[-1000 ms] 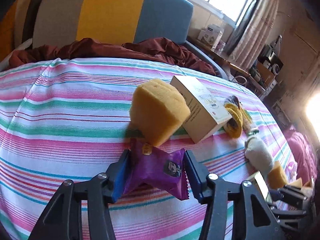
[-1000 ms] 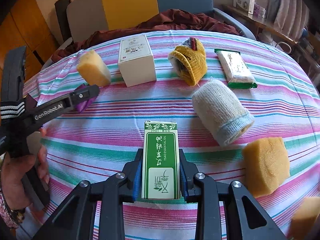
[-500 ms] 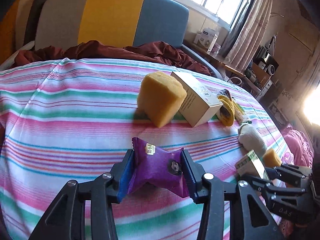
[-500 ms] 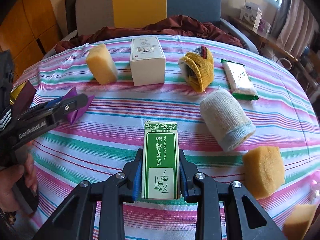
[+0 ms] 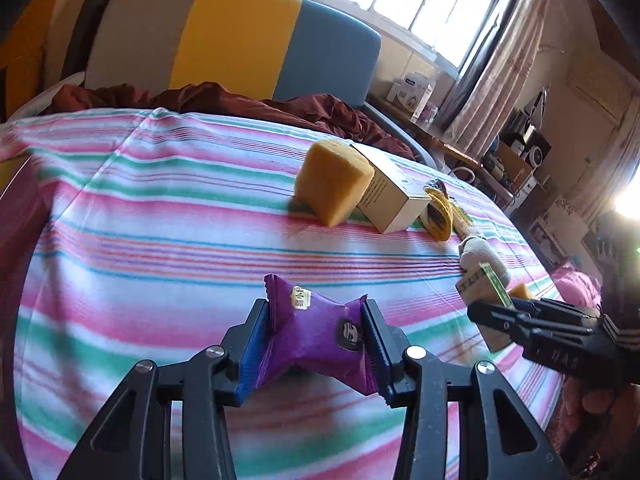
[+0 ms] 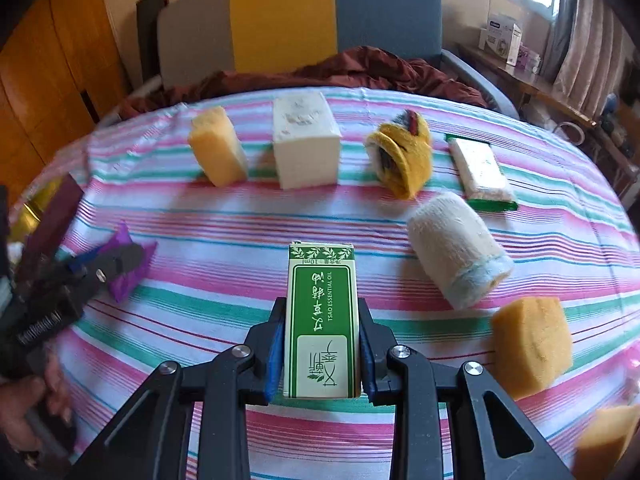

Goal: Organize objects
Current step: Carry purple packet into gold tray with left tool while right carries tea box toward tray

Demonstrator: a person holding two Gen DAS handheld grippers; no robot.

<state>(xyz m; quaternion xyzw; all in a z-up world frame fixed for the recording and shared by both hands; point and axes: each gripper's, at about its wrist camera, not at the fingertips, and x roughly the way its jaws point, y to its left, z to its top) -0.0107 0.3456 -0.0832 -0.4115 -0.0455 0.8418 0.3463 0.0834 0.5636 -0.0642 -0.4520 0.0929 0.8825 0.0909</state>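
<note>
My left gripper (image 5: 316, 338) is shut on a purple snack packet (image 5: 316, 332) and holds it above the striped tablecloth (image 5: 160, 240). My right gripper (image 6: 320, 344) is shut on a green essential oil box (image 6: 321, 320), also held above the cloth. In the right wrist view the left gripper (image 6: 116, 264) with the packet is at the left. In the left wrist view the right gripper (image 5: 492, 308) with the box (image 5: 478, 284) is at the right.
A row at the back holds a yellow sponge (image 6: 218, 150), a white box (image 6: 306, 144), a yellow sock roll (image 6: 400, 156) and a green-edged packet (image 6: 480, 168). A white towel roll (image 6: 456, 248) and another sponge (image 6: 530, 344) lie right. A chair with a maroon cloth (image 6: 340, 72) stands behind.
Both grippers have pulled back and up from the row of objects, each keeping its hold. The left gripper with the purple packet has moved away from the sponge.
</note>
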